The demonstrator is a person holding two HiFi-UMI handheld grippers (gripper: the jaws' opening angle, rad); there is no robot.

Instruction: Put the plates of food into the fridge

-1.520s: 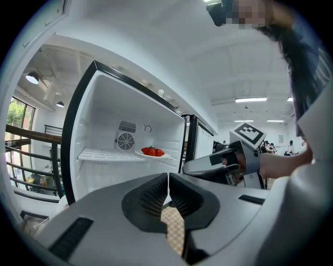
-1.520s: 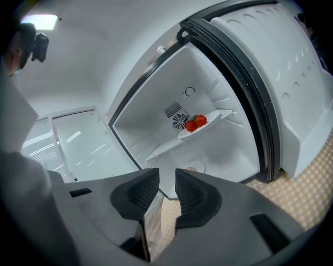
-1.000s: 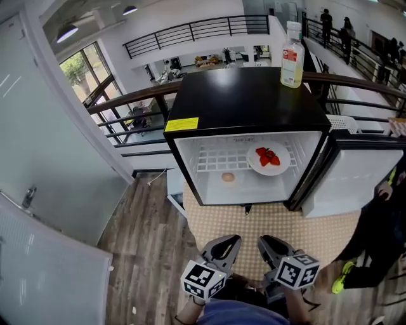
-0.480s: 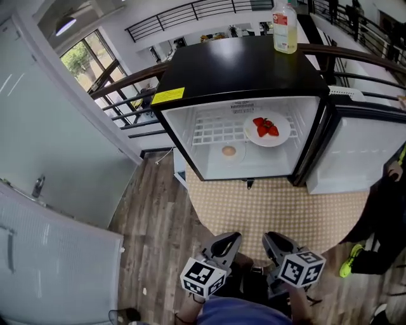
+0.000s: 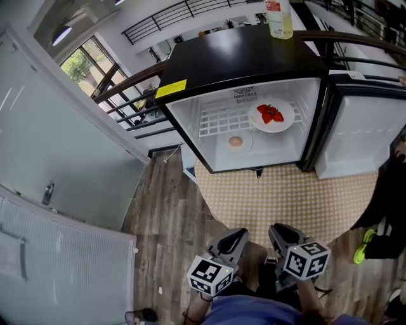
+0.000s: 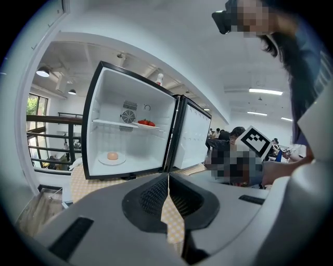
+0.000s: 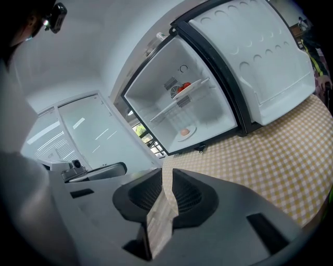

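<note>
We hold both tongs low and close to our body, side by side, jaws pointing forward. The left tongs [image 5: 236, 238] seem closed tip to tip and empty. The right tongs [image 5: 281, 233] stand slightly parted, also empty.

A: Entry one, fridge [image 5: 241, 57]: any change?
B: Yes. It has slid up my head view, and more checked mat [image 5: 285, 197] now lies between it and me.
A: Entry two, bottle [image 5: 279, 19] on top?
B: Whole a second ago, now cut by the upper edge. More wood floor [image 5: 165, 209] shows at left.
</note>
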